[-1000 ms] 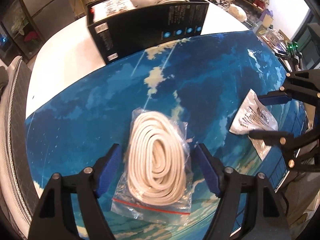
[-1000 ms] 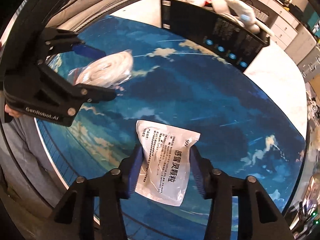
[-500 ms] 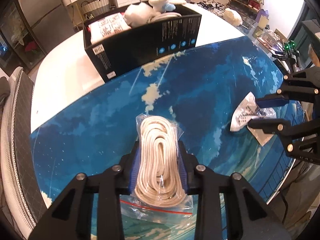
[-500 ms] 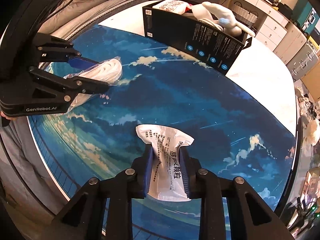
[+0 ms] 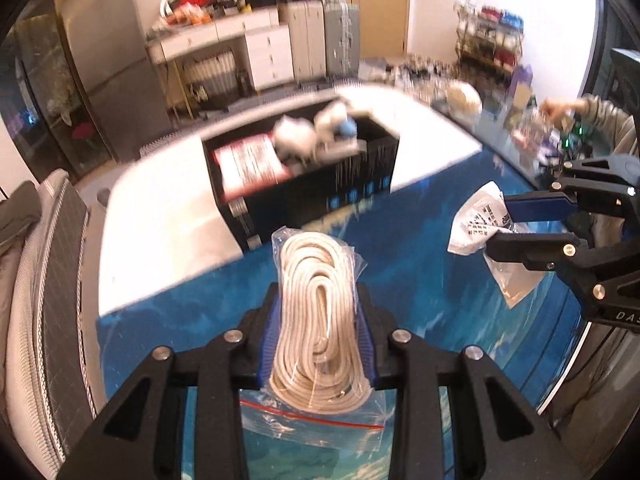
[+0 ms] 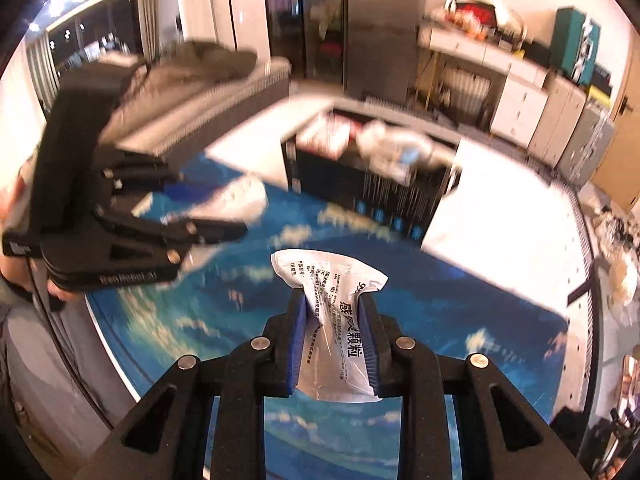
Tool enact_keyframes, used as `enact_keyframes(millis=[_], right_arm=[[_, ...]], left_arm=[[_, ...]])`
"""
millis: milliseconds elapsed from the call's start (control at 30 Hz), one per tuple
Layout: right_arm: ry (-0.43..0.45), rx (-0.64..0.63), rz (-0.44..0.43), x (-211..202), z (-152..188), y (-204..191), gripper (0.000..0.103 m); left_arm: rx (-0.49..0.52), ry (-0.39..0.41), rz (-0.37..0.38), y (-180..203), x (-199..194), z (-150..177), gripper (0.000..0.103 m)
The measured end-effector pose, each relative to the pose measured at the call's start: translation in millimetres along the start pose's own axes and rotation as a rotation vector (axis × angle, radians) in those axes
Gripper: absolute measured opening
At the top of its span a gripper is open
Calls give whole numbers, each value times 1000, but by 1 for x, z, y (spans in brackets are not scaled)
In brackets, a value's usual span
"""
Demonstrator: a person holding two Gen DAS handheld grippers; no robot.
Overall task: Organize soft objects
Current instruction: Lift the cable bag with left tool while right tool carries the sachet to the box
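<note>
Two tongs grip soft goods above the bench's near edge, left tongs point(image 5: 318, 340) clamping the bagged cord point(image 5: 316, 320), right tongs point(image 6: 334, 344) pinching the white pouch point(image 6: 332, 320); both should stay firmly shut while carried to the black box point(image 5: 320, 196) at the far edge.

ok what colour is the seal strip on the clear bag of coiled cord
Red, a thin line across the clear zip bag of coiled white cord; clearest in the left wrist view.
</note>
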State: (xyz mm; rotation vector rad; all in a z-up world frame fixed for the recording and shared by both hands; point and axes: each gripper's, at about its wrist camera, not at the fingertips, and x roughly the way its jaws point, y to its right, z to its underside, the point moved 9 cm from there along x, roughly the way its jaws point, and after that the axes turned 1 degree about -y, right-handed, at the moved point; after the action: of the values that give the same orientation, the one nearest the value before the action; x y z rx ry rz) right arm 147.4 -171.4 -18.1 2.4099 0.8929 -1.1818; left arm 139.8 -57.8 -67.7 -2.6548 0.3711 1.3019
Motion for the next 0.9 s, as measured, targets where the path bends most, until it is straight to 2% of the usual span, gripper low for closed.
enact_keyframes(millis=[167, 267, 367, 533, 767, 900], right_arm=[[167, 6, 14, -31, -28, -1, 25], [239, 13, 10, -47, -37, -3, 25], [300, 13, 14, -59, -43, -4, 25], [337, 15, 11, -65, -44, -8, 25], [365, 19, 13, -68, -48, -10, 25], [385, 15, 13, -69, -57, -11, 25]], left_arm=[[0, 147, -35, -5, -30, -22, 32], [-5, 236, -58, -10, -46, -34, 32], [-12, 293, -62, -12, -59, -38, 32], [-18, 339, -75, -14, -70, -39, 33], [-30, 356, -78, -14, -77, -38, 33], [-35, 371, -80, -15, -79, -49, 33]])
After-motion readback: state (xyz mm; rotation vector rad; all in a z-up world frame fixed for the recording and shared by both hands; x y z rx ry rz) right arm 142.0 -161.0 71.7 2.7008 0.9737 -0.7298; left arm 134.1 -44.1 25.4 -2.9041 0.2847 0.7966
